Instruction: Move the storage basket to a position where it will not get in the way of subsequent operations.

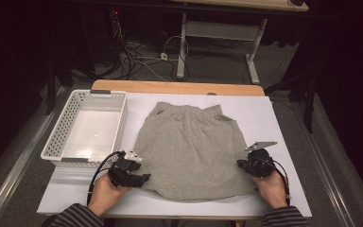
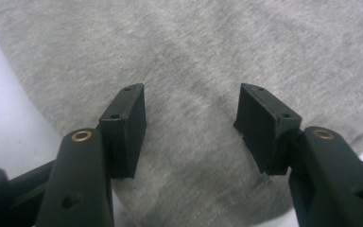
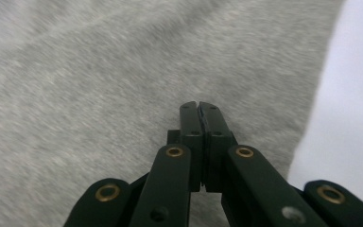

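Grey shorts: flat mid-worktop, hem toward the near edge.
Left tool: released, over near-left hem corner.
Right tool: clenched, nothing visibly pinched, at right side edge.

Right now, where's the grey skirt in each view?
High view: grey skirt centre of the table, right of the white basket.
Left gripper view: behind the open jaws.
Right gripper view: left and centre, behind the shut jaws.
Shared landmark: the white table cover.
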